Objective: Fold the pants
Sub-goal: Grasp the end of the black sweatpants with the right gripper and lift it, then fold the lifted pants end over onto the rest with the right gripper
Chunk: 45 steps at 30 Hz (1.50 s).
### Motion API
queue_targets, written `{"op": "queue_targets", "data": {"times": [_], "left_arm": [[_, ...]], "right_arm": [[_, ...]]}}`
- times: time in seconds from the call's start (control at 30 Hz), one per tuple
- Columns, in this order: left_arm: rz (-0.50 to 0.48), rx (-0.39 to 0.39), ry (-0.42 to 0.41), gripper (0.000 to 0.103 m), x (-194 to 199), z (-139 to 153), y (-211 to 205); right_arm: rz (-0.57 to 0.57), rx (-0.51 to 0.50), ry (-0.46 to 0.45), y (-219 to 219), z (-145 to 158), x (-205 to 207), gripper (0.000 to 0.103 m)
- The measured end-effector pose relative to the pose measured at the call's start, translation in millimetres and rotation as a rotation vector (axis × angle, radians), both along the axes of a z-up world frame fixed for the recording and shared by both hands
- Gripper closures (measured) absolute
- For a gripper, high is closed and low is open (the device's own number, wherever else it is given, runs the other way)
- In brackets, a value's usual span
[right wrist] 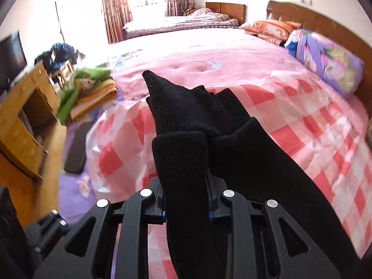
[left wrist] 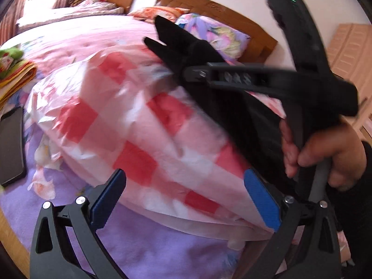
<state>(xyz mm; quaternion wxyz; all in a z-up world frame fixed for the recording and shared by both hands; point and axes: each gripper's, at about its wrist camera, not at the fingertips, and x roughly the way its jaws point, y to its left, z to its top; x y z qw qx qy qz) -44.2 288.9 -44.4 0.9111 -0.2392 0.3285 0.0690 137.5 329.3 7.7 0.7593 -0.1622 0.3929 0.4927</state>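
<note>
The bed (right wrist: 209,53) lies ahead of and under both tongs, with a pink cover and, nearer, a red and white checked sheet (left wrist: 144,125) spread over it. A purple flowered pillow (right wrist: 325,62) lies far ahead and to the right of the right tongs, near the headboard. A pile of folded coloured cloth (right wrist: 93,90) sits ahead to their left, at the edge of the bed.

The black pants (right wrist: 186,116) hang in the air above the checked sheet. The right tongs (right wrist: 187,200) are narrow and hold a thick folded part of the pants between the pads; the cloth rises forward from them to a pointed end. The left tongs (left wrist: 186,200) stand wide and hold nothing; the pants pass just to their right side.

I judge that the step is to carry the pants over the sheet and lay them flat. To do it well, the right tongs should keep the grip firm, and the left tongs should take the free end, so the cloth is pulled straight before it is lowered.
</note>
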Motion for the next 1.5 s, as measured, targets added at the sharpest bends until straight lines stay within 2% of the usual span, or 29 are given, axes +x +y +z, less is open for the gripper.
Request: {"op": "queue_targets", "data": {"times": [0.1,0.2,0.23,0.33,0.47,0.53,0.57,0.67,0.73,0.83,0.87,0.9,0.93,0.97,1.03,1.27,1.4,1.5], "left_arm": [[-0.099,0.022,-0.071,0.002,13,9,-43],[-0.166,-0.048,-0.103,0.002,35,6,-82],[-0.157,-0.052,-0.097,0.002,42,4,-93],[-0.034,-0.016,-0.046,0.002,60,-2,-108],[0.124,0.021,0.028,0.002,79,-2,-96],[0.156,0.049,0.101,0.002,85,-5,-88],[0.136,0.049,0.117,0.001,87,-7,-87],[0.094,0.075,0.102,0.001,81,-4,-92],[0.074,0.131,0.104,0.001,79,1,-100],[0.023,0.188,0.105,0.001,83,7,-116],[0.004,0.227,0.108,0.001,84,10,-128],[-0.011,0.266,0.112,0.001,87,14,-128],[-0.028,0.308,0.117,0.001,91,17,-136],[-0.044,0.356,0.134,0.001,98,18,-147],[-0.039,0.431,0.172,0.002,105,13,-161],[-0.029,0.336,0.173,0.001,105,0,-130],[-0.014,0.321,0.163,0.001,102,-1,-130],[-0.014,0.328,0.167,0.001,101,1,-133]], "right_arm": [[-0.029,0.061,0.128,-23,14,21,0.08],[-0.05,0.089,0.164,-41,25,26,0.08],[-0.053,0.099,0.162,-48,30,26,0.08],[-0.08,0.161,0.121,-77,52,20,0.081],[-0.148,0.301,0.056,-134,81,4,0.082],[-0.201,0.374,0.025,-174,89,-10,0.082],[-0.227,0.399,0.006,-193,89,-18,0.082],[-0.358,0.464,-0.006,-262,68,-43,0.082],[-0.488,0.51,0.069,-310,37,-49,0.082],[-0.673,0.624,0.325,-368,-36,-50,0.082],[-0.72,0.629,0.403,-378,-60,-50,0.086],[-0.733,0.651,0.434,-386,-75,-52,0.095],[-0.697,0.673,0.365,-387,-69,-59,0.09],[-0.693,0.664,0.367,-385,-67,-59,0.087],[-0.697,0.687,0.404,-386,-67,-58,0.087],[-0.652,0.652,0.312,-381,-57,-70,0.086],[-0.636,0.568,0.353,-376,-65,-59,0.088],[-0.57,0.456,0.391,-374,-53,-63,0.064]]}}
